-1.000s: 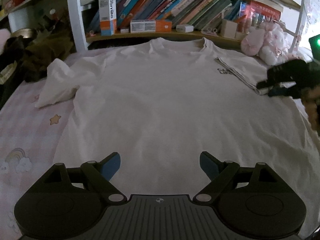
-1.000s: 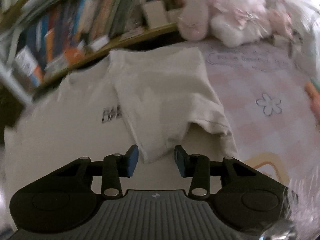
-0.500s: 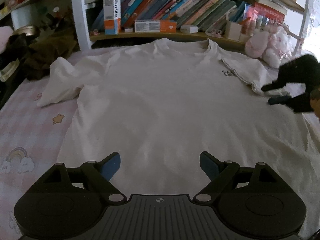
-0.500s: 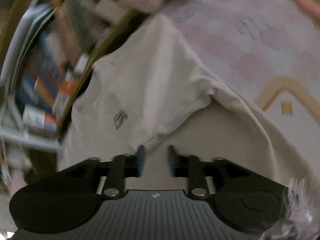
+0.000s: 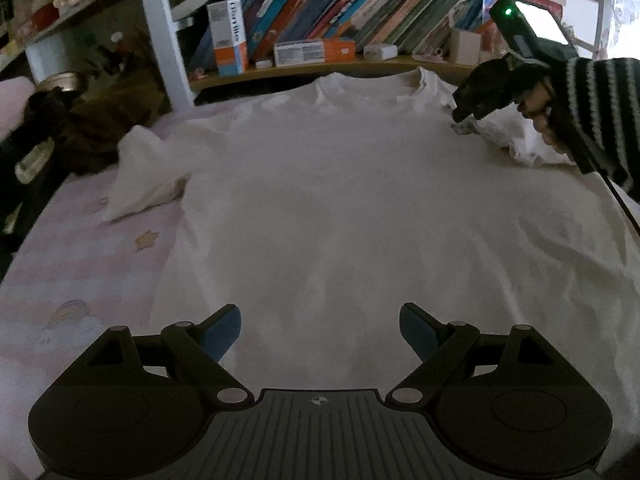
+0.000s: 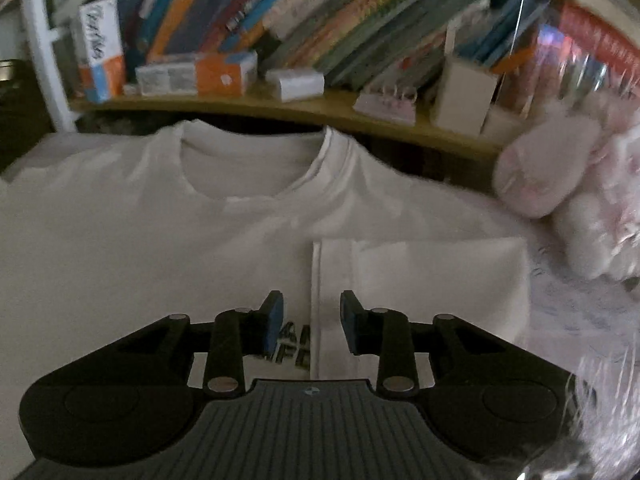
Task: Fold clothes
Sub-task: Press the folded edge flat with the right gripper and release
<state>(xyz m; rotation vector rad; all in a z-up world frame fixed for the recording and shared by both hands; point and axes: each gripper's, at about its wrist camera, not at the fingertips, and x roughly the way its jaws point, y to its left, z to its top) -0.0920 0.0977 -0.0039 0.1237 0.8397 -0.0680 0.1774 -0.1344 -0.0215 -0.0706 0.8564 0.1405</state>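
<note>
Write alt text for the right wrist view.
The right gripper, jaws open, hovers over a white T-shirt whose sleeve is folded inward, its hem between the fingertips. A bookshelf and pink plush toy lie beyond.

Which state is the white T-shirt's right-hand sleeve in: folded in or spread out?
Folded in: the sleeve lies flat on the T-shirt chest, its hem edge partly covering the print.

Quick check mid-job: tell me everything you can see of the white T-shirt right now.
The white T-shirt is soft, cotton-like, lying flat and front up on the pink patterned bedsheet, ribbed collar toward the bookshelf. One sleeve is folded in over the chest, its hem partly covering a small dark print; the other sleeve lies crumpled outward. The right gripper is open over the folded hem; the left gripper, open, is above the lower body.
</note>
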